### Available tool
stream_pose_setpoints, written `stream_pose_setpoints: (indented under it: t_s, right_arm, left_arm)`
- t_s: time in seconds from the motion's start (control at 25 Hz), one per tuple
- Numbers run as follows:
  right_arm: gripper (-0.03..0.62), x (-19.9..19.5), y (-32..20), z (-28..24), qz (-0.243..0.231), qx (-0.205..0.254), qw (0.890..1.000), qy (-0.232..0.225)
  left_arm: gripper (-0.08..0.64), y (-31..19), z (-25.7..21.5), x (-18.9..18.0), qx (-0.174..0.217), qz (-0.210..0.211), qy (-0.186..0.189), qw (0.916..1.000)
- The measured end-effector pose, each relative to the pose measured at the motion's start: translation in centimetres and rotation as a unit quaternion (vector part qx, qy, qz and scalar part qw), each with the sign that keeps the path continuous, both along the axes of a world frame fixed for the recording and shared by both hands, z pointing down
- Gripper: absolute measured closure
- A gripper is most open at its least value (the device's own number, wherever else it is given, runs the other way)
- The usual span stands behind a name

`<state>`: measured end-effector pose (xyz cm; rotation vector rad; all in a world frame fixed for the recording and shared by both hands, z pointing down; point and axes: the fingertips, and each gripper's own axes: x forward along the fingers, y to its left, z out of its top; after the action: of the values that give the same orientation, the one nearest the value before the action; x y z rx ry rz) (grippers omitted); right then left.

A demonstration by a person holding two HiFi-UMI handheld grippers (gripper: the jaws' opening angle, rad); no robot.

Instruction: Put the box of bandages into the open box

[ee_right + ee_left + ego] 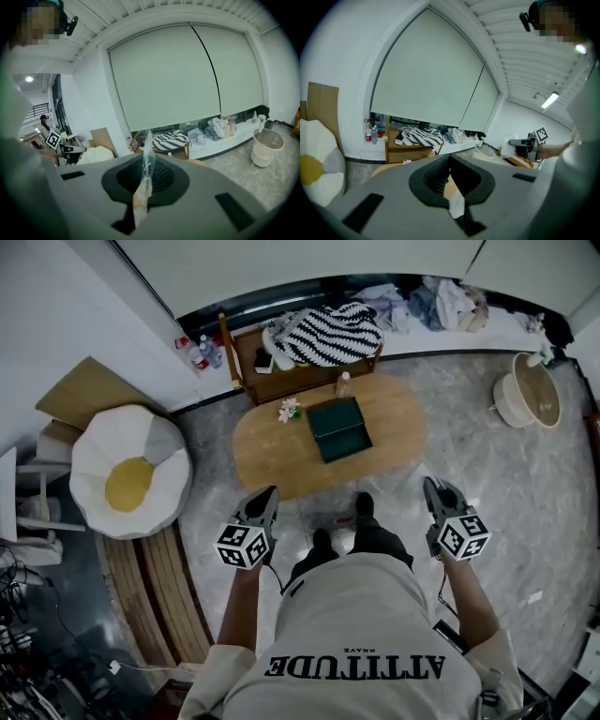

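Our right gripper (147, 157) is closed, its jaws pressed together at the tips. A thin clear sliver (147, 142) stands up out of the seam between them; we cannot tell what it is. Our left gripper (450, 157) is closed too, tips meeting with nothing between them. Only a narrow wedge of table and floor shows through behind the tips. We hold both grippers out ahead of us, well apart and tilted a little downward, short of the near rim of the oval wooden table (272, 460).

The open box (339, 427), dark green, lies near the middle of that table. Just left of it sits a small white-and-pink thing (289, 411), too small for us to tell whether it is the box of bandages. A pale patch with a red mark (332, 519) lies on the floor by our feet, equally unclear.

A small bottle (344, 383) stands at the table's far edge, right against a wooden bench (281, 385) with a striped blanket (328, 332) on it. On the left a white-and-yellow beanbag (103, 442) stands near the table's end. On the right, bare marble floor (459, 442) runs between the table and a round basket (530, 395).
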<state>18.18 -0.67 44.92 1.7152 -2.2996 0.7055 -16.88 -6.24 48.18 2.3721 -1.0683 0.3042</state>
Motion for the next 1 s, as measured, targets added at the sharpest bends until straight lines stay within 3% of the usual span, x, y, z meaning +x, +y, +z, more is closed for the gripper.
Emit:
stream_pose_setpoints:
  t_s: [0.52, 1.0]
  right_arm:
    - [0.565, 4.2, -9.5, 1.7, -0.115, -0.034, 0.993, -0.010]
    - [0.565, 7.1, -16.3, 8.1, -0.189, -0.082, 0.978, -0.025]
  left_arm:
    - [0.538, -4.5, 0.5, 7.0, -0.010, -0.068, -0.009, 0.9976]
    - [0.538, -5.8, 4.5, 11.7, -0.029, -0.126, -0.035, 0.9910]
